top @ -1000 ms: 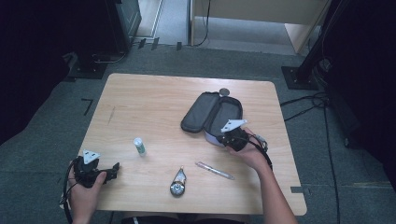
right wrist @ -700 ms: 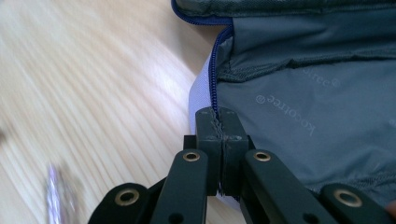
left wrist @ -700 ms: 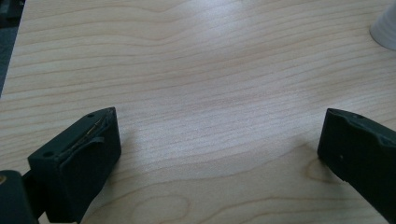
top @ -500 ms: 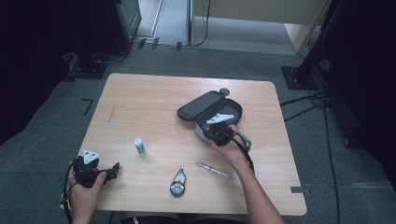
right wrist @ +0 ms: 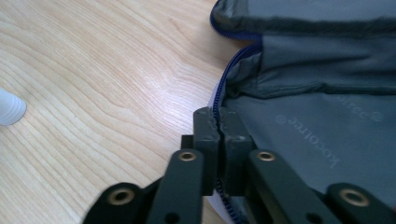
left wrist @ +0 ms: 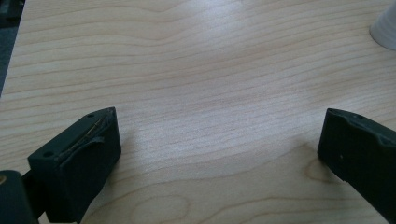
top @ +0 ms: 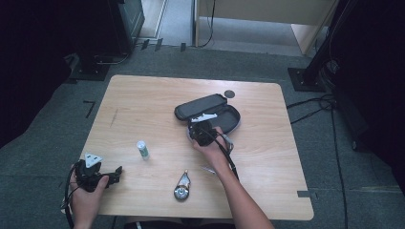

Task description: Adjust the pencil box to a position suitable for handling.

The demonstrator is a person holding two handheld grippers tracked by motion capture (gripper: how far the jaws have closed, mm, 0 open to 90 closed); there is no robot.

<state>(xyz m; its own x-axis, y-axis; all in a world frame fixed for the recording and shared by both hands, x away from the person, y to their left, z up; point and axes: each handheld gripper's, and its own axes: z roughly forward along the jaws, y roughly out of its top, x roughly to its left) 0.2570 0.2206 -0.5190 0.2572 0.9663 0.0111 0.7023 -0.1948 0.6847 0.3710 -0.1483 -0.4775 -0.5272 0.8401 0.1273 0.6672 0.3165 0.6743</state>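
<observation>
A dark grey zip case (top: 230, 119) lies open at the middle right of the table, with its lid (top: 199, 106) raised at the back. My right gripper (top: 198, 131) is at the case's front left corner. In the right gripper view the right gripper (right wrist: 218, 117) is shut on the case's blue zipper edge (right wrist: 223, 88), beside the grey lining (right wrist: 303, 130); its jaws have just been opening a little with that edge still between them. My left gripper (top: 114, 173) rests at the front left of the table, and the left gripper (left wrist: 218, 126) stands open over bare wood.
A small white bottle (top: 142, 149) stands left of centre, and the bottle (right wrist: 10, 108) lies left of the right gripper. A pen (top: 207, 168) is partly under the right forearm. A round metal item (top: 181, 188) lies near the front edge. A dark disc (top: 229, 94) sits behind the case.
My right hand has moved left along the case's front edge, from its right end to its left corner. The lid has swung up and back. The left hand has stayed put.
</observation>
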